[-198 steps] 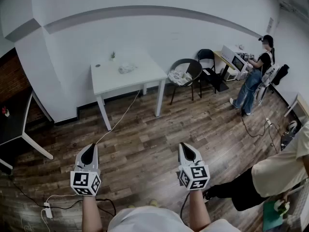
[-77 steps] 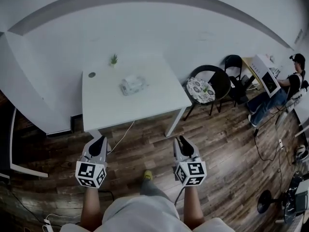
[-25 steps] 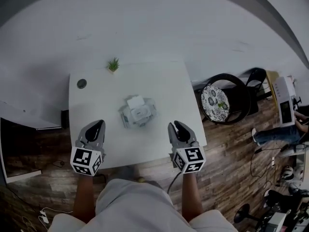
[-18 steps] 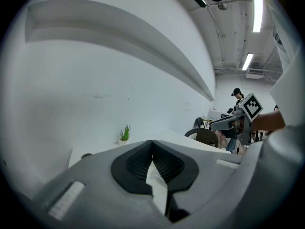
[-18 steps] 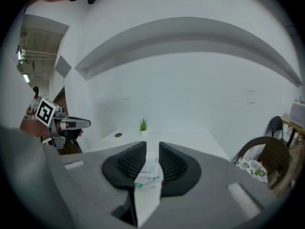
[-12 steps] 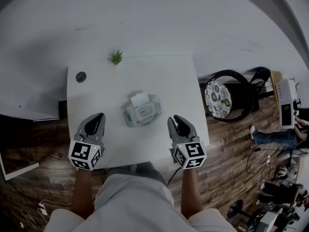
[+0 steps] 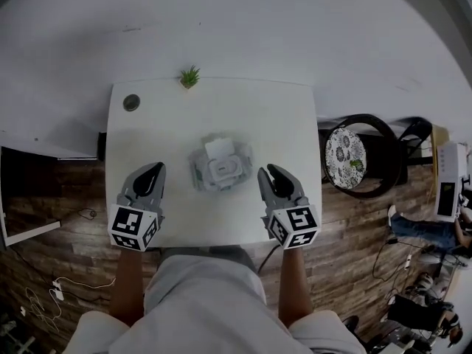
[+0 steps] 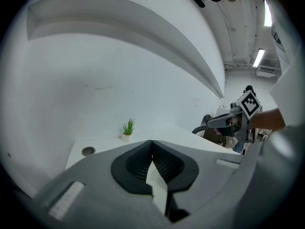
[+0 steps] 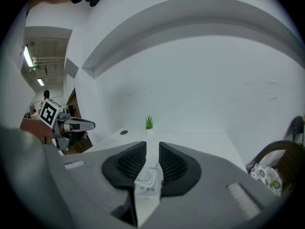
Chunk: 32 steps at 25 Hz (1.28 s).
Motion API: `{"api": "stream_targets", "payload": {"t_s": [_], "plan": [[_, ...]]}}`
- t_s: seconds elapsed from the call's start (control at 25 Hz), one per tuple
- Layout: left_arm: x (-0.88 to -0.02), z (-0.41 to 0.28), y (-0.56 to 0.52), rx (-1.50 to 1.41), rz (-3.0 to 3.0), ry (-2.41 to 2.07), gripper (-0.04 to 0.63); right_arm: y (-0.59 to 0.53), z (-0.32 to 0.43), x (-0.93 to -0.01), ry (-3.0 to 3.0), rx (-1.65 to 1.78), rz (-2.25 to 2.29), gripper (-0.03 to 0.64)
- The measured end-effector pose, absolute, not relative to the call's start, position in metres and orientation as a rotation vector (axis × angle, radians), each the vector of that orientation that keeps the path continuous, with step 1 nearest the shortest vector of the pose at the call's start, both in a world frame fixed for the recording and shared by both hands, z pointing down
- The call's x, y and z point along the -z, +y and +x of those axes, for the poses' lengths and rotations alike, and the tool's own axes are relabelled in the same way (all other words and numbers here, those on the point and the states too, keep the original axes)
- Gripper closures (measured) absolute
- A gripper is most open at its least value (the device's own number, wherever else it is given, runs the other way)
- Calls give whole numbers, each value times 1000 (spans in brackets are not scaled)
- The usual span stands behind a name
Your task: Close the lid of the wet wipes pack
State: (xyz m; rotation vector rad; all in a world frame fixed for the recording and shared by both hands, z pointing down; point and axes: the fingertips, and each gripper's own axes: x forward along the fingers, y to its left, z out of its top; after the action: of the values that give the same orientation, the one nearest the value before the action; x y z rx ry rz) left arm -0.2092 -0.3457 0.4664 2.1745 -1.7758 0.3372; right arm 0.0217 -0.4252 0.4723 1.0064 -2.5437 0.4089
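Note:
The wet wipes pack (image 7: 220, 166) lies flat in the middle of the white table (image 7: 280, 116), its small white lid (image 7: 217, 147) flipped open toward the far side. My left gripper (image 7: 153, 171) hovers over the table left of the pack, apart from it, jaws shut with their tips touching (image 8: 152, 143). To the pack's right my right gripper (image 7: 271, 174) hangs open with nothing in it. In the right gripper view the pack (image 9: 144, 179) shows beyond the narrow gap between the jaws (image 9: 152, 146).
A small potted plant (image 7: 189, 76) stands at the table's far edge, a round dark disc (image 7: 131, 102) in its far left corner. A black chair with a patterned cushion (image 7: 359, 153) stands right of the table. Wooden floor surrounds it, and the white wall is behind.
Both grippers have moved forward and a little down over the table's near part, now flanking the pack. Their jaws look unchanged.

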Motion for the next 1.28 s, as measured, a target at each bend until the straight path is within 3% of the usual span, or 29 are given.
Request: {"api": "stream_targets", "payload": {"t_s": [1.28], "plan": [[-529,-194,-390,-391,2086,-1680,595,-479,-69,-547,-2494,-230,332,528]]}}
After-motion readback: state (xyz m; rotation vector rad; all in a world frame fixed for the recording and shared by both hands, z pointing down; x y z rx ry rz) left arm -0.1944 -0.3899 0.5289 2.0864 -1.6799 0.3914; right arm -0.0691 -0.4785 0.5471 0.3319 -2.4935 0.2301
